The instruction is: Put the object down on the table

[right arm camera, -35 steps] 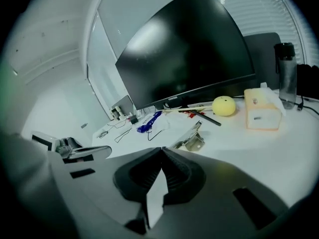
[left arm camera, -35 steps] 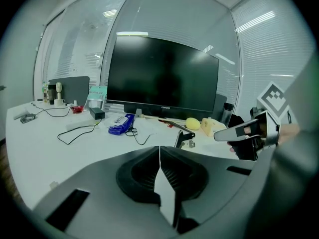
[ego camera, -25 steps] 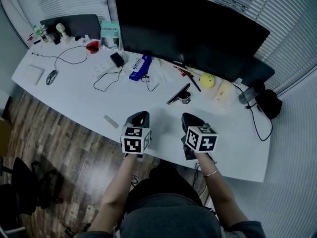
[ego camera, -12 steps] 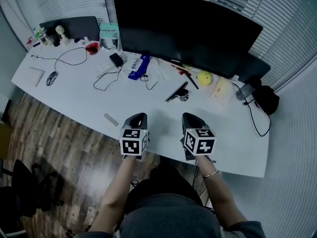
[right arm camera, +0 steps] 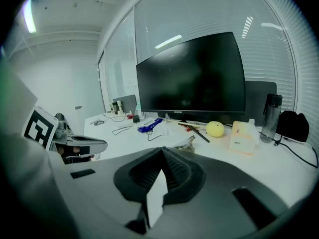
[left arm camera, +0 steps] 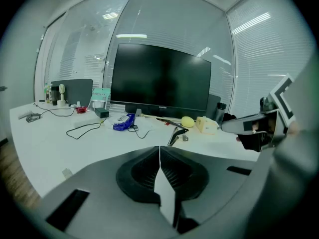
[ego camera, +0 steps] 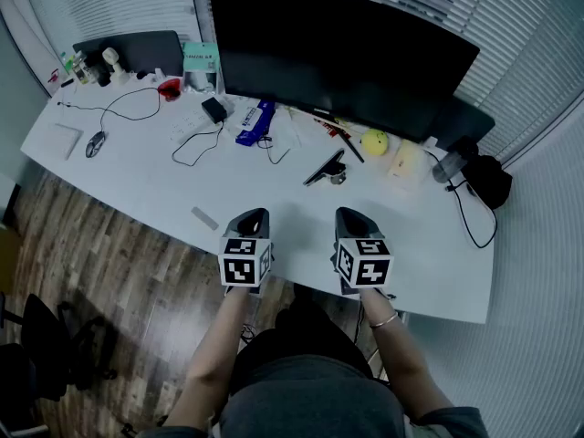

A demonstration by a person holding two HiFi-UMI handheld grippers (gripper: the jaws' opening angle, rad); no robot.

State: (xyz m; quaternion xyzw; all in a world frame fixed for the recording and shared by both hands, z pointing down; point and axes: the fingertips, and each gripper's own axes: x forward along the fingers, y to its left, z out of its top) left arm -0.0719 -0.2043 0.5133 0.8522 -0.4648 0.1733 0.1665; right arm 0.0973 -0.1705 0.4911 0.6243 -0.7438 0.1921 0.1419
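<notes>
Hovering over the near edge of the desk, left gripper at seven o'clock and right gripper at five o'clock are both clenched on nothing. Seemingly the object is already down; which desk item it is, I cannot tell.

LEFT: your dark grey left gripper has eased back a little toward the white table's near edge | RIGHT: your dark grey right gripper did likewise, its jaws closing the last sliver, empty.
</notes>
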